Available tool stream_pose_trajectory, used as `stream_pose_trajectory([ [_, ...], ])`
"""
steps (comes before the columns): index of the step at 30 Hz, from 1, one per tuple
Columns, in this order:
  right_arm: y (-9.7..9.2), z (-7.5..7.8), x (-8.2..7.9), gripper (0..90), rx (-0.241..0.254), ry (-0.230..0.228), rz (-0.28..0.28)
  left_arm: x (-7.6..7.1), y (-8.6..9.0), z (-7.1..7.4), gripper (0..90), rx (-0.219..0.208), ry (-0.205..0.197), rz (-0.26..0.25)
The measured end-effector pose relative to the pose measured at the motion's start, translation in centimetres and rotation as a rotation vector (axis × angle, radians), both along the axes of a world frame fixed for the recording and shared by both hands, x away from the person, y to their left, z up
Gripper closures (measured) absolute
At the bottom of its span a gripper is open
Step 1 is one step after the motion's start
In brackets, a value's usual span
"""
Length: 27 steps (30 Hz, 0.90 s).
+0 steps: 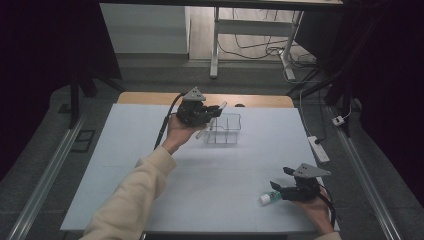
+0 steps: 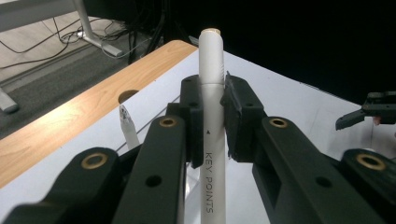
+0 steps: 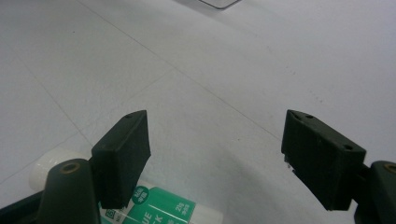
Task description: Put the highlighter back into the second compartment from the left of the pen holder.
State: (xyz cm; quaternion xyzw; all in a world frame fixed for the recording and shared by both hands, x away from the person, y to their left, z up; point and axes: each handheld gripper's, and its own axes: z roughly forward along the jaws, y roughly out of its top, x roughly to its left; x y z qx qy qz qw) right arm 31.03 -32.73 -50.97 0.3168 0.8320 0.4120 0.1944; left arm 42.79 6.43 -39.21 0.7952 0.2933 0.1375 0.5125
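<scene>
My left gripper (image 1: 214, 111) is raised over the far middle of the table and is shut on a white pen (image 2: 212, 60). The pen is printed KEY POINTS and its capped end sticks out past the jaws (image 1: 221, 105). Just beyond and below is a clear plastic box (image 1: 225, 131) with dividers, and a second white pen (image 2: 128, 129) stands in it. My right gripper (image 1: 281, 180) rests near the front right edge, open, nothing between its pads (image 3: 215, 154). A white glue stick with a green label (image 3: 156, 211) lies by its left jaw (image 1: 268, 198).
The white table top (image 1: 215, 175) lies on a wooden desk whose edge (image 1: 150, 97) shows at the back. A power strip (image 1: 318, 148) lies off the right side. Desk legs and cables (image 1: 250, 47) stand on the floor behind.
</scene>
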Motion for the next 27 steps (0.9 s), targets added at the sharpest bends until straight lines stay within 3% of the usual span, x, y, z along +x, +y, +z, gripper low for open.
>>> stream_pose_trajectory([
  [27,-0.1,0.0,0.0,23.2,-0.005,0.002,-0.003,1.8,-2.3,0.9,78.2,-0.016,-0.011,-0.014],
])
